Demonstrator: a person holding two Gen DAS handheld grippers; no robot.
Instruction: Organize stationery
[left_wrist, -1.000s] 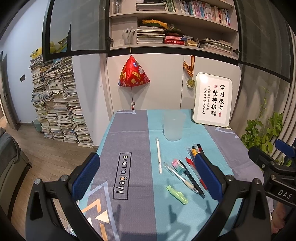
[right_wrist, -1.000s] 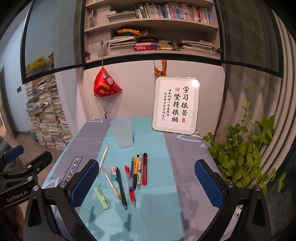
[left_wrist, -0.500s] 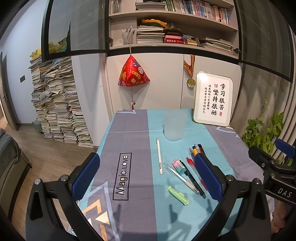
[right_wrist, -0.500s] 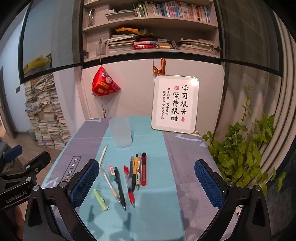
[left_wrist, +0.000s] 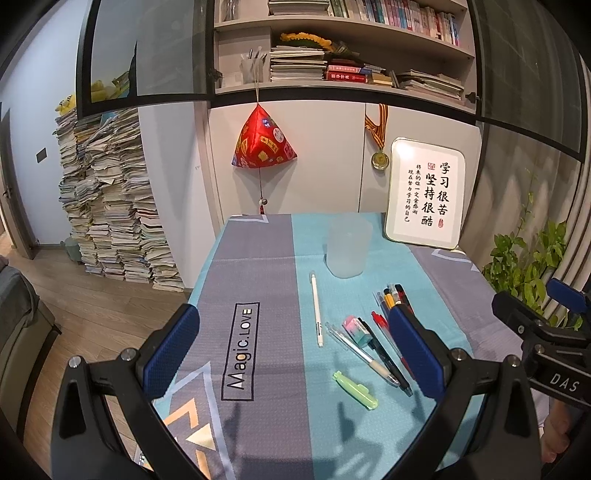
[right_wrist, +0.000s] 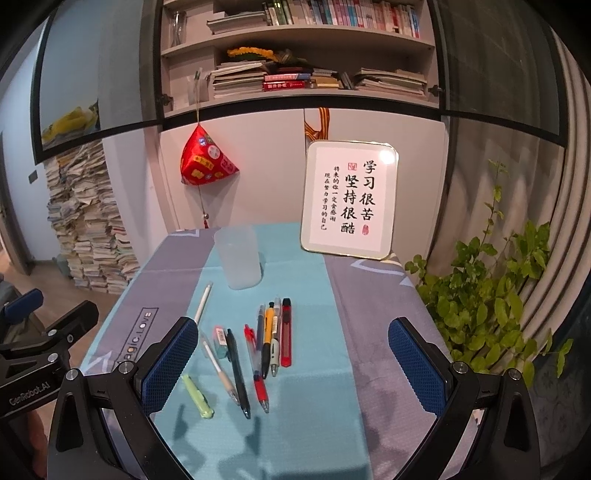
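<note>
Left gripper (left_wrist: 295, 354) and right gripper (right_wrist: 291, 365) both hover above the table with jaws spread wide, holding nothing; a frosted plastic cup (right_wrist: 239, 257) stands upright on the teal cloth (right_wrist: 310, 317); nearer than the cup lie a white pen (left_wrist: 317, 309), an eraser (right_wrist: 221, 340), a green highlighter (right_wrist: 197, 396) and a loose row of pens (right_wrist: 271, 339), all outside the cup.

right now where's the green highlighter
The green highlighter lies flat on the teal cloth, nearest the cameras, left of the pen cluster in the right wrist view and near the right tongs' left finger.
</note>
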